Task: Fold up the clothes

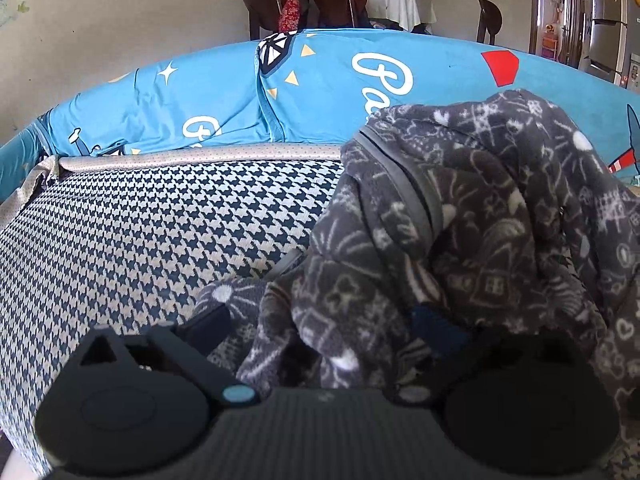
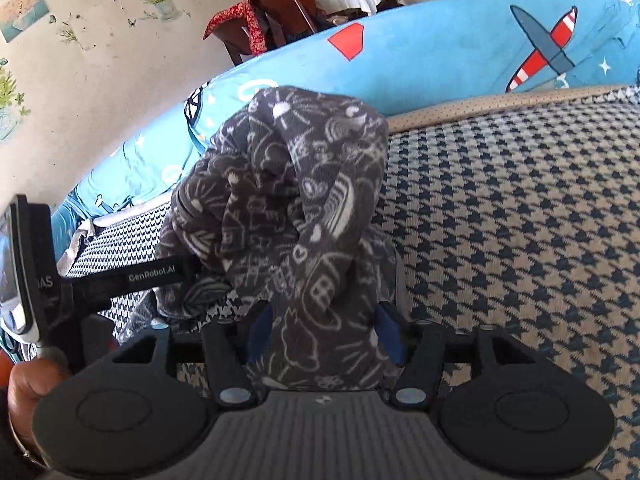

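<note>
Right gripper (image 2: 324, 336) clamped on grey fleece garment (image 2: 296, 208), left gripper (image 1: 320, 332) tips buried in fabric, grip unclear, houndstooth cushion (image 2: 520, 240) beneath

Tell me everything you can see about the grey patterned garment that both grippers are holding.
The grey fleece garment looks soft and fuzzy, printed all over with white doodles such as hearts and houses. A plain grey trim band runs along one edge. It is crumpled and lifted into a bunched heap above the houndstooth cushion, with lower folds resting there. The right gripper is shut on a hanging fold; the left gripper also pinches it.
</note>
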### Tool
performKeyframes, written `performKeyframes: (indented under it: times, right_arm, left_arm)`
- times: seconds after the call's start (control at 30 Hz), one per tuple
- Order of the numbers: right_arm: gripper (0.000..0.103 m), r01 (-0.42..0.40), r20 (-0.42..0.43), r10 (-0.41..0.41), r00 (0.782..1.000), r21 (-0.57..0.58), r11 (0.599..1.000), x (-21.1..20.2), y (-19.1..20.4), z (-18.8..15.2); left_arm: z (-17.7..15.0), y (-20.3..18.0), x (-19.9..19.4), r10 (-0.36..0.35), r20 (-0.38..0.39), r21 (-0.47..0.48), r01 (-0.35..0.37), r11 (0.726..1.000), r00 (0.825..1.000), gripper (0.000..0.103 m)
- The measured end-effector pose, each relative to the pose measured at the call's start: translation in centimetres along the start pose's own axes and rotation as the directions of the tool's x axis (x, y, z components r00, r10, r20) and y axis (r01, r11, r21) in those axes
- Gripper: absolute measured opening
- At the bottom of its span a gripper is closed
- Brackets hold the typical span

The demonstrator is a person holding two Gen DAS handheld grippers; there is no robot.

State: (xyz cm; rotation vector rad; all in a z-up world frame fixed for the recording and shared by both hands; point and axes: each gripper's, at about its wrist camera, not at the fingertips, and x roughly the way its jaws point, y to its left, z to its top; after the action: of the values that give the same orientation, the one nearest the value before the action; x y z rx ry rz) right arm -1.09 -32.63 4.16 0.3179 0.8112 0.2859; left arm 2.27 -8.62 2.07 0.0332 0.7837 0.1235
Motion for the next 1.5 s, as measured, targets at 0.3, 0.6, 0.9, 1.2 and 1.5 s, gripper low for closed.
performKeyframes:
  times: [0.3,0.6,0.9,1.2,1.5]
  right_arm:
    - [0.054,0.038,-0.023,-0.038,0.999,-0.003,0.999,1.9,0.3,-0.6]
    - [0.016,0.073,0.076,-0.072,0.995,-0.011,0.997,0.7,0.2,0.3]
    - [0.015,0.129,0.214,-0.144,0.966,0.085,0.988,-1.4,-2.0,2.4]
    - [0.014,0.331,0.376,-0.338,0.863,0.085,0.94,-3.8,-2.6,5.0]
    - [0.014,0.557,0.507,-0.522,0.686,0.098,0.825,-3.6,-2.4,7.4]
  left_arm:
    - [-0.1,-0.6,-0.1,0.001,0.001,0.017,-0.001,1.0,1.0,0.103]
    - [0.0,-0.3,-0.1,0.005,0.003,0.011,-0.005,1.0,1.0,0.103]
    - [0.0,-0.4,-0.1,0.006,0.008,0.02,-0.006,1.0,1.0,0.103]
    - [-0.2,-0.4,0.1,0.014,0.01,0.027,-0.014,1.0,1.0,0.103]
    - [-0.2,-0.8,0.0,0.026,0.035,0.056,-0.028,0.998,0.999,0.103]
